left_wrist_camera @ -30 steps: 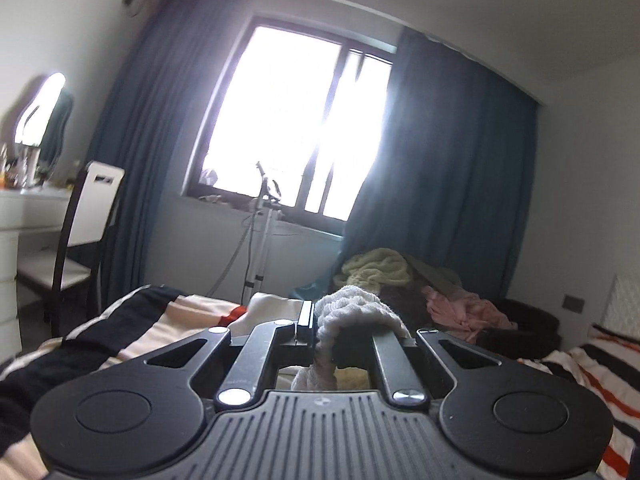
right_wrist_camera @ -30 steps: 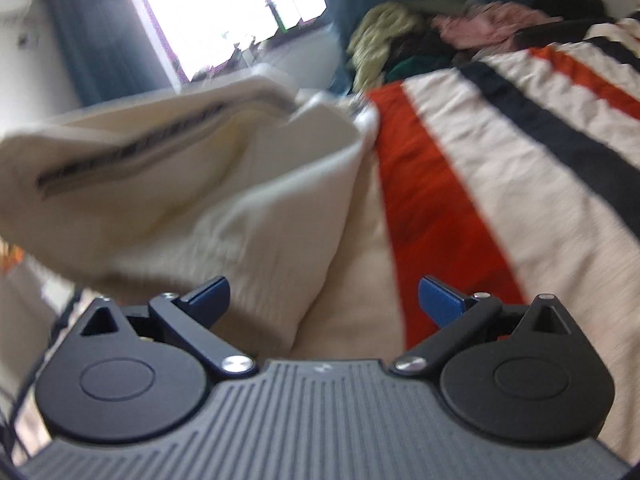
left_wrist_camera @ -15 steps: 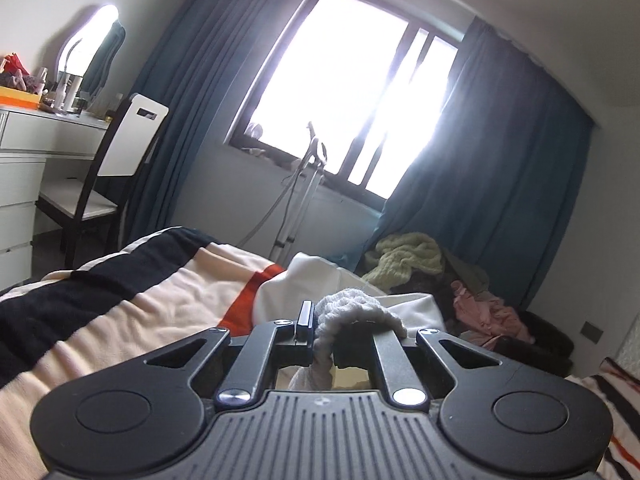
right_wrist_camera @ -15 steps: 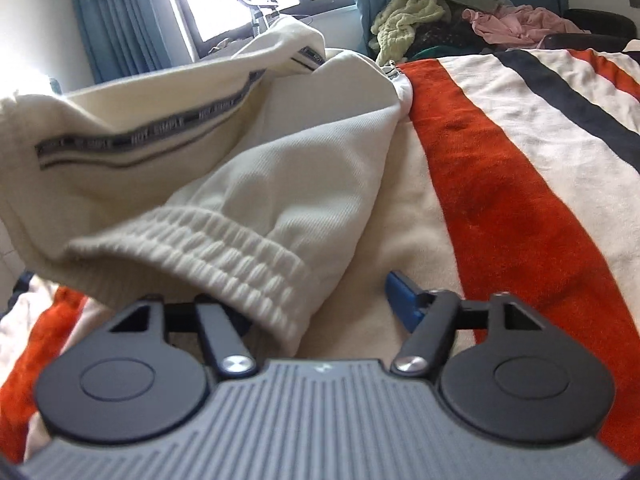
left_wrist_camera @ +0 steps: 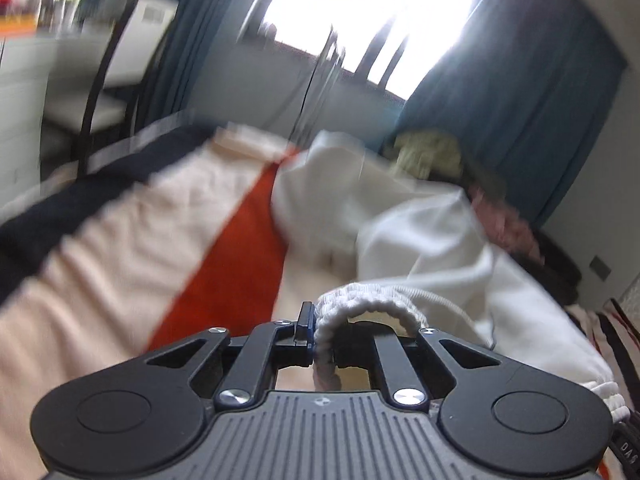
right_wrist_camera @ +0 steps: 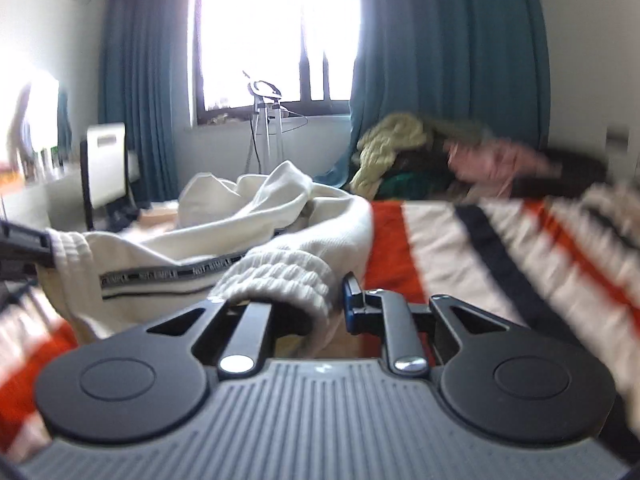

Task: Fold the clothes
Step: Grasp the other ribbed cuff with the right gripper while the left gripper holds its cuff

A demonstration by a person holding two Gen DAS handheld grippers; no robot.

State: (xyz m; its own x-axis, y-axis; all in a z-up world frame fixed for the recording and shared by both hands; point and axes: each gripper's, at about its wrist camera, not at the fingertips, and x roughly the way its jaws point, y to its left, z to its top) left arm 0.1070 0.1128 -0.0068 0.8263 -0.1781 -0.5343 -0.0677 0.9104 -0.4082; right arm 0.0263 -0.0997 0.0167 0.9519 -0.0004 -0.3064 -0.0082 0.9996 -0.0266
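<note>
Bedroom: a bright window [right_wrist_camera: 276,32] with blue curtains [right_wrist_camera: 448,48] fills the background of both views. A bed [left_wrist_camera: 100,264] with a cover striped cream, orange and black lies under both grippers. Beyond it, at the far side, sits a heap of clothes [right_wrist_camera: 404,152], yellow-green and pink. A chair [right_wrist_camera: 106,168] stands to the far left, and a stand [right_wrist_camera: 264,120] is below the window.

Left gripper [left_wrist_camera: 320,332]: jaws clenched on a ribbed cuff [left_wrist_camera: 368,306] of the cream trousers [left_wrist_camera: 424,232]. The cuff arches over the jaws; the fabric runs ahead and to the right of them. The left view is blurred.

Right gripper [right_wrist_camera: 308,300]: jaws closed on a second ribbed cuff [right_wrist_camera: 280,276] of the same trousers [right_wrist_camera: 224,240]. The left jaw is hidden under the cuff; the blue pad of the right jaw presses against the cuff's right edge. The trouser leg stretches left of the jaws, showing a dark lettered band [right_wrist_camera: 172,274]; the lettering is not legible. The rest of the garment lies bunched ahead of the jaws on the bed. At the far left edge of the right view, another ribbed edge of the trousers touches a dark object, which cannot be identified.
</note>
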